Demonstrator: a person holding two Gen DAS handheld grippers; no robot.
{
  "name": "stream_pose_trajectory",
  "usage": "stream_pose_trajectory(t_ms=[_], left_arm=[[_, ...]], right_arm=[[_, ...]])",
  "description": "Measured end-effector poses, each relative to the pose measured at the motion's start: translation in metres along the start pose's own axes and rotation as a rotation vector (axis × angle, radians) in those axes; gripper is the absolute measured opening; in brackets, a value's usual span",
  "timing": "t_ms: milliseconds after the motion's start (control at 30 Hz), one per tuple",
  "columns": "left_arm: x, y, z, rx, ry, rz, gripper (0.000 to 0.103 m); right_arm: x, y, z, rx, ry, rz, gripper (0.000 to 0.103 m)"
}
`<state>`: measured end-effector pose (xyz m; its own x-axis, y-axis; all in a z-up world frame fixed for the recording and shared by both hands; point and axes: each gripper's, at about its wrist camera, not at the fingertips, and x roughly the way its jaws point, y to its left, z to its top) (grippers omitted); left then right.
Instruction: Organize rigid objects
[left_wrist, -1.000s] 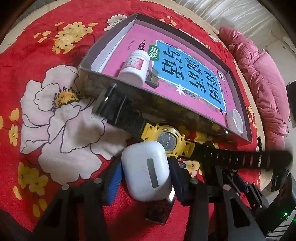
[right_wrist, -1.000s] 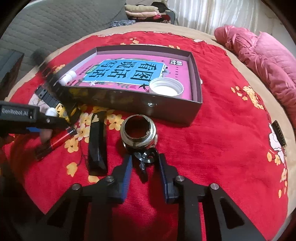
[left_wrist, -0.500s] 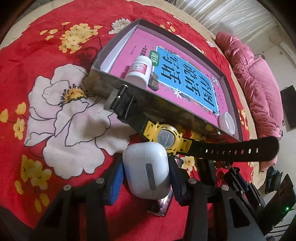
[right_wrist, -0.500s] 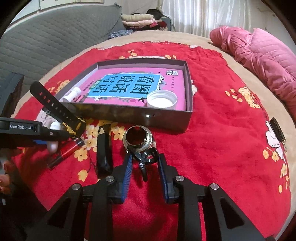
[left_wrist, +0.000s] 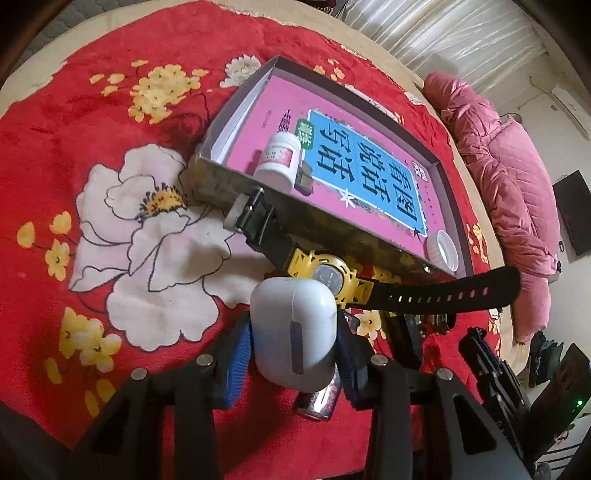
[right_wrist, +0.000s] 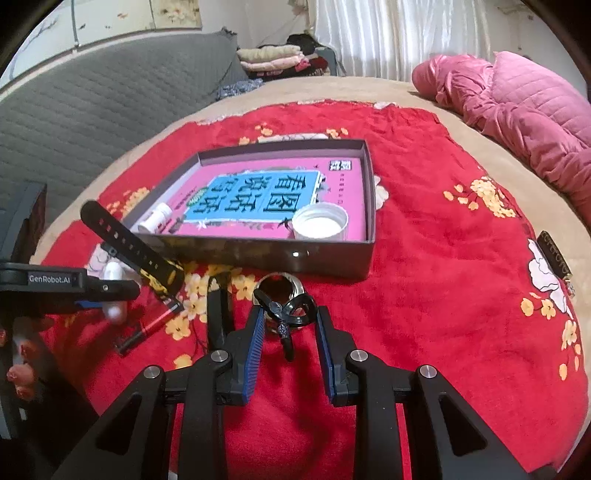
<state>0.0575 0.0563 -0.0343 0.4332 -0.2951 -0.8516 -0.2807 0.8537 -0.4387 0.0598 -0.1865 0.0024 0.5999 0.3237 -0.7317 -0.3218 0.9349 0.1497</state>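
My left gripper (left_wrist: 291, 345) is shut on a white earbud case (left_wrist: 295, 332), lifted above the red cloth; it also shows in the right wrist view (right_wrist: 114, 291). A yellow and black watch (left_wrist: 328, 275) rides on the case, strap sticking out right. A dark shallow box (left_wrist: 295, 218) with a pink book inside holds a white pill bottle (left_wrist: 279, 160) and a white lid (left_wrist: 443, 251). My right gripper (right_wrist: 290, 325) is shut on a black key ring (right_wrist: 284, 314), just in front of a metal ring-shaped jar (right_wrist: 280, 286).
A red lighter (right_wrist: 151, 326) and a black bar-shaped object (right_wrist: 218, 310) lie on the flowered red cloth left of my right gripper. A pink quilt (right_wrist: 517, 107) lies at the far right. A grey sofa (right_wrist: 92, 110) stands behind.
My left gripper has risen with the earbud case and the watch, whose strap now sticks up in the air. My right gripper has lifted and pulled back with the key ring.
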Motion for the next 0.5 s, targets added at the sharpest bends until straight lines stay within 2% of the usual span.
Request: stream_pose_trajectory(t_ms=[500], left_arm=[[-0.014, -0.01, 0.003, 0.045, -0.061, -0.015, 0.042]], right_arm=[[-0.007, 0.001, 0.005, 0.011, -0.048, 0.024, 0.028]])
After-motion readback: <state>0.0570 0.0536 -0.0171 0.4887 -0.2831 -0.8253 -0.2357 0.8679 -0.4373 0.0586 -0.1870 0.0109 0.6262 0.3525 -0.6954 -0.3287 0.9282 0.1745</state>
